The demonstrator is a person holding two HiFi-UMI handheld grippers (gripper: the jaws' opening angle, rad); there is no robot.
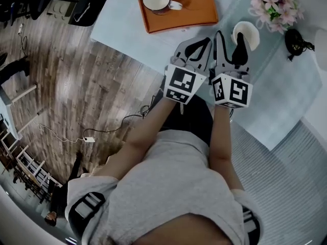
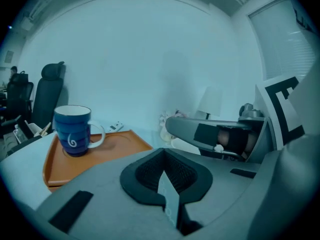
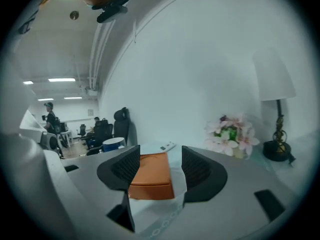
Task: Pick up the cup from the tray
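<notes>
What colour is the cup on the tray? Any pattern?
The cup is dark blue with a white swirl and handle; clearest in the left gripper view.

The head view looks steeply down from high above the person onto the table (image 1: 127, 29). Each gripper view sits low, close to the tabletop, and faces almost level toward the wall (image 2: 150, 59). All three share the orange tray (image 1: 199, 6) near the table's left edge.
</notes>
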